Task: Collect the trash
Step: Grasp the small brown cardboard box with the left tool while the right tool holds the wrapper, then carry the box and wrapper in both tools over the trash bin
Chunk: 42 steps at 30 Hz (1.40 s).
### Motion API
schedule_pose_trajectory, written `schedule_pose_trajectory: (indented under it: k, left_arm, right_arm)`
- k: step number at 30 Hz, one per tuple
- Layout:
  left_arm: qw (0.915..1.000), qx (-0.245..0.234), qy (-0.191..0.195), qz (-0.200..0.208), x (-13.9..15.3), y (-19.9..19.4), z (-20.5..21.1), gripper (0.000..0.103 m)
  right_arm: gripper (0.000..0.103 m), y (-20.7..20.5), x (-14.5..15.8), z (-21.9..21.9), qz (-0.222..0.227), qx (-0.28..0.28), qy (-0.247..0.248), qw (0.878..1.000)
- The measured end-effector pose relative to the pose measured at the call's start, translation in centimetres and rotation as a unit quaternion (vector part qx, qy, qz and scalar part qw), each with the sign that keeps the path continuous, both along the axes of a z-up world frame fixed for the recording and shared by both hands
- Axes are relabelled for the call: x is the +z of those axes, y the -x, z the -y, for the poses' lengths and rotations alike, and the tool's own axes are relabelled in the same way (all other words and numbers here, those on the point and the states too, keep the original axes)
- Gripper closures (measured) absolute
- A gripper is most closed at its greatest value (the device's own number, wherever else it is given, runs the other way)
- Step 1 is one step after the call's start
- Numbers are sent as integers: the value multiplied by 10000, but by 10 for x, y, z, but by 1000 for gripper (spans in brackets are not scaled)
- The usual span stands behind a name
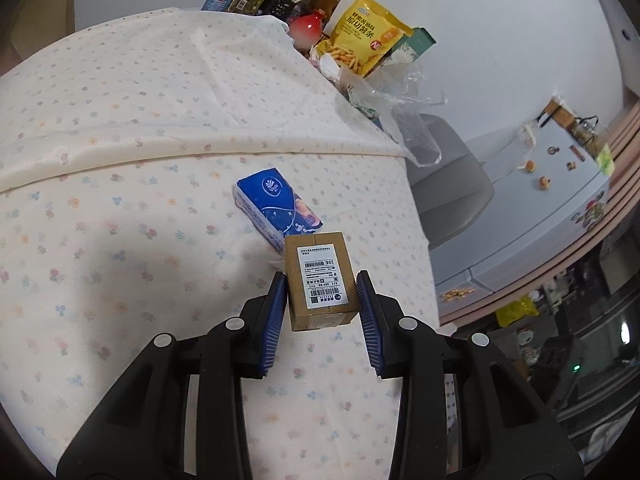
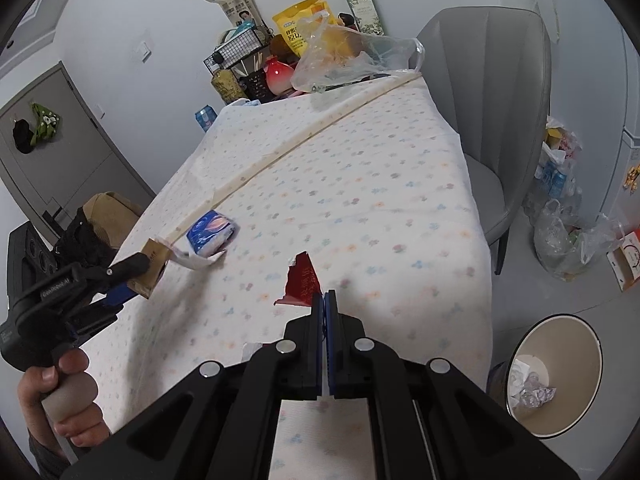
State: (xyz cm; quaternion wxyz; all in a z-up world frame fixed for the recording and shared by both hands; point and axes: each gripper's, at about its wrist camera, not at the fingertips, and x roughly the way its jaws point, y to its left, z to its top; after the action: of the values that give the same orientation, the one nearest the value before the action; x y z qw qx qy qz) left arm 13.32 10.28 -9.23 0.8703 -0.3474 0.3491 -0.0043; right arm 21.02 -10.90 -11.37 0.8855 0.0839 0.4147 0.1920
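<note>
Nearest the table's front edge, the right gripper (image 2: 324,300) has its jaws pinched tight on a torn red wrapper (image 2: 301,282), holding only the scrap's near corner while the rest sticks out over the floral tablecloth (image 2: 360,184). That grip looks thin to me — a quick swing toward the waste bin (image 2: 560,376), down on the floor at the near right with crumpled paper already in it, could let the scrap slide out and flutter onto the floor instead.

Over at the left edge, the left gripper (image 1: 324,296) has its blue pads (image 1: 276,312) closed narrow on a small cardboard parcel (image 1: 320,280) with a white shipping label, lifted off the cloth. It is caught by its near half only, so the far end may sag or twist free if the hand (image 2: 64,396) tilts on the way to the bin. From the right wrist view a strip of white paper (image 2: 196,260) trails from the box — it could snag.

Just beyond the parcel lies a blue tissue pack (image 1: 276,204), close enough to be knocked, and possibly not trash at all. Farther back, a loose clear plastic bag (image 2: 352,60) and a yellow snack bag (image 1: 368,36) sit among things by the wall; reaching there risks toppling them.
</note>
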Motion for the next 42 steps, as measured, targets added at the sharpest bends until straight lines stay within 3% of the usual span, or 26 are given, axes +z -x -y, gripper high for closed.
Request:
schedule_pose_trajectory:
  k: [3,17,29,42]
  left_arm:
    - [9998,-23,163,103,8,6,-5,68]
    - [9989,-402,-98,235,30,-4,40,68]
    - [9907,-1266,-483,133,30,-47,137,68]
    - [9702,-2247,-906,-79,16,-93,263,68]
  right_arm:
    - [100,7,2,-1,40,7,-52,10000]
    - [100,29,28,46,347,-356,-313,9983]
    - [100,48,33,153,453,-1324,-486,9890]
    - [100,63,4,267,312,-2366,-625,9691]
